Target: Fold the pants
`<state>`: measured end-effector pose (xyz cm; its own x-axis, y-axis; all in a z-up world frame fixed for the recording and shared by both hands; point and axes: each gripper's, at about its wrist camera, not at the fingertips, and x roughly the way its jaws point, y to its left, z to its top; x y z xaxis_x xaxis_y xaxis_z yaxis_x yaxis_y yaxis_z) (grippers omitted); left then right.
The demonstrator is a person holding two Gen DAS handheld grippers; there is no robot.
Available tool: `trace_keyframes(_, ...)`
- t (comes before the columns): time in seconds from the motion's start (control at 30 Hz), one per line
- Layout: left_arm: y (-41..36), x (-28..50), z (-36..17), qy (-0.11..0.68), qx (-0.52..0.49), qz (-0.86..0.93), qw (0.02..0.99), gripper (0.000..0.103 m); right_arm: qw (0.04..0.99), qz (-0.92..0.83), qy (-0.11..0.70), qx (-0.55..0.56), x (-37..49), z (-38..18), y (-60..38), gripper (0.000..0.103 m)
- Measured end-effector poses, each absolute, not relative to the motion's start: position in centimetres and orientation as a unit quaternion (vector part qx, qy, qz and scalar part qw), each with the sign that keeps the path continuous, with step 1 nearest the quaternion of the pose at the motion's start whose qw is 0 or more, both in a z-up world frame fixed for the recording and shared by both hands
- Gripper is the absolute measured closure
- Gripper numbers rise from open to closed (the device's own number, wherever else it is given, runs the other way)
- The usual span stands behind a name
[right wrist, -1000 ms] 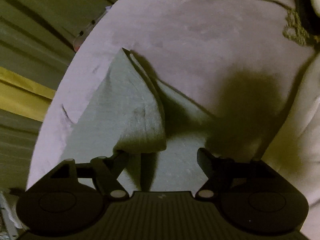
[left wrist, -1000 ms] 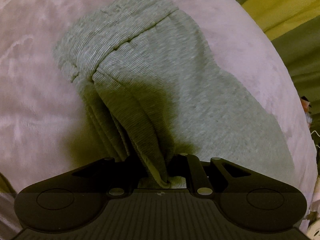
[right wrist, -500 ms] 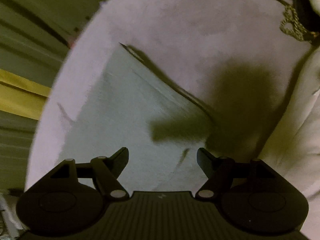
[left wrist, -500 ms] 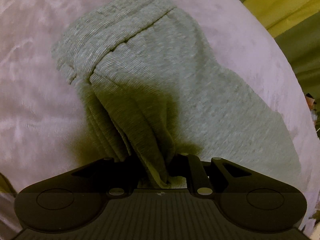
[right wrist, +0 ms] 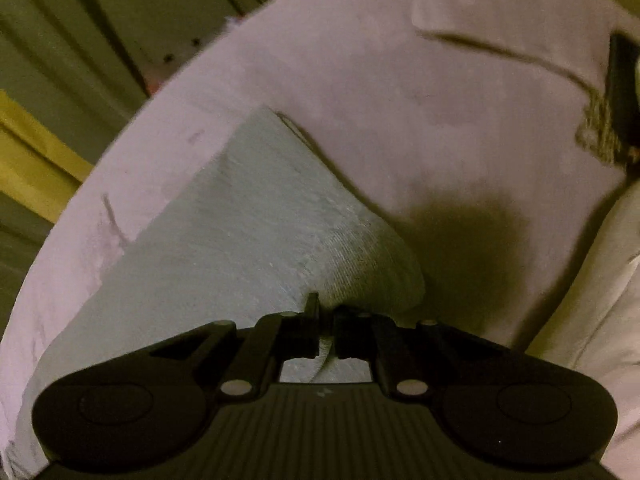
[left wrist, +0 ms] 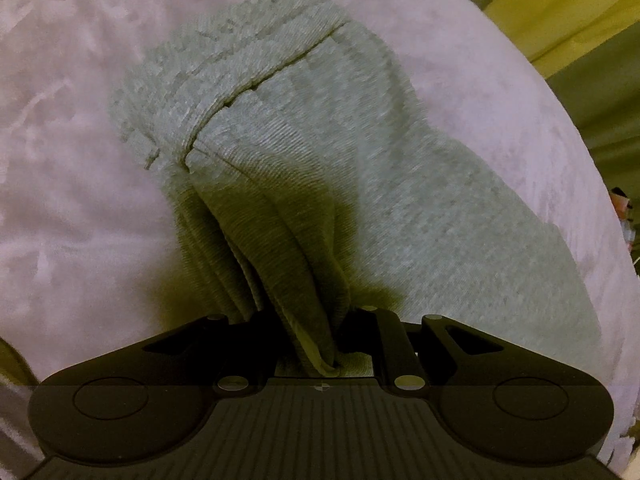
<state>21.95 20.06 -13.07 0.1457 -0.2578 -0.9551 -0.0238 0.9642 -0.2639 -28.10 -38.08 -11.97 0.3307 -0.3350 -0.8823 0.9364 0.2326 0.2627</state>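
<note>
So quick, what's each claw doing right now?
Left claw: closed on a bunched fold of the grey pants.
Right claw: just closed, pinching the pants' edge.

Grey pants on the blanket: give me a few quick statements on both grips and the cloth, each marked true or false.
1. The left gripper is shut on a bunched fold of the grey pants. True.
2. The right gripper stands wide open above the cloth. False: its jaws have just been closing and now pinch a ribbed edge of the pants.
3. The pants lie on a pale plush blanket. True.
4. The pants hang fully in the air, clear of the blanket. False: only the pinched parts are lifted; the rest lies on it.
5. The ribbed band in the left wrist view lies at the far end from the gripper. True.
</note>
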Motion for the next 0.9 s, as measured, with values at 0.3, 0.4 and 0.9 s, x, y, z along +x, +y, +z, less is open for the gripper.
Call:
trace_keyframes(0.3, 22.0, 20.2, -13.1, 0.644, -0.134, -0.079, 0.749, 0.09, 0.686, -0.46, 0.383, 0.414, -30.3, -12.0, -36.9, 0.098)
trace_keyframes(0.4, 22.5, 19.8, -13.0, 0.643, -0.139, -0.081, 0.749, 0.09, 0.671, -0.463, 0.398, 0.421, -30.7, -13.1, -36.7, 0.098)
trace_keyframes(0.9, 22.3, 20.4, -12.7, 0.65, -0.133, -0.066, 0.745, 0.076, 0.65, -0.484, 0.478, 0.338, -28.0, -15.0, -37.5, 0.082)
